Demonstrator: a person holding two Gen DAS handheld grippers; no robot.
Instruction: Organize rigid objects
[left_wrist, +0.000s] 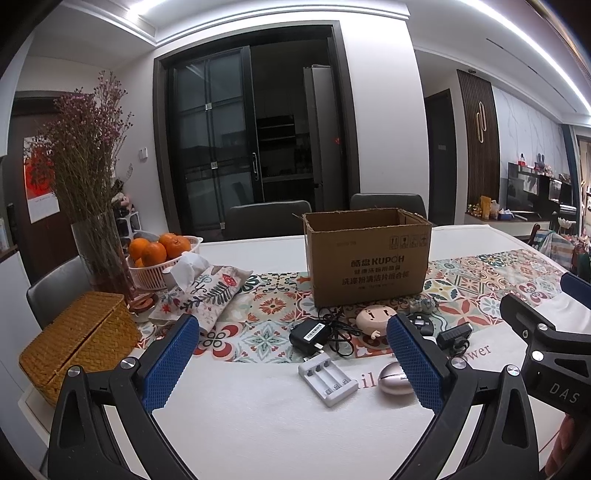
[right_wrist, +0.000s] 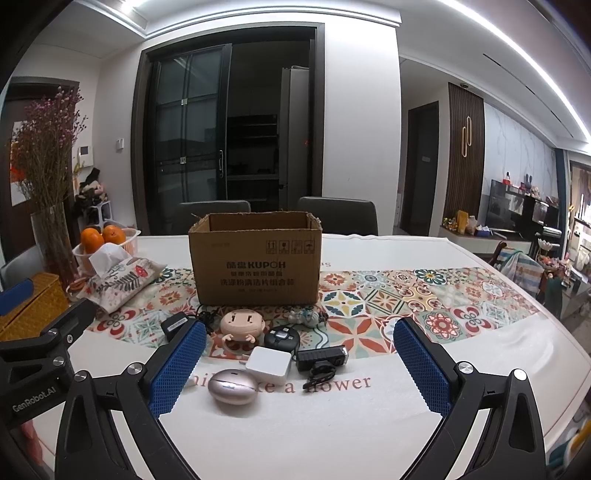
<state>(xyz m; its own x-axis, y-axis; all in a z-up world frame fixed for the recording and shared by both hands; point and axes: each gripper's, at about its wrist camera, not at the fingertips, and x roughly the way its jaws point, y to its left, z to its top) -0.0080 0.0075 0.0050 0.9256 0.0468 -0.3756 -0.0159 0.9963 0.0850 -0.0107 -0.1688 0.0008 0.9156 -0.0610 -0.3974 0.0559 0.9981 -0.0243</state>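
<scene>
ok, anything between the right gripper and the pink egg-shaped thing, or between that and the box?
Nothing visible blocks the right gripper: it is open, and the pink egg-shaped case lies bare on the tablecloth near its left finger. Toward the cardboard box, the doll head and white square adapter lie between, so lift over them.

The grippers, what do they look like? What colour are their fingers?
Each gripper, left gripper and right gripper, has a black plastic frame with silver bolts. The fingers wear blue pads with a bumpy diamond pattern. White lettering marks their sides: "DAS" and "GenRobot.AI".
</scene>
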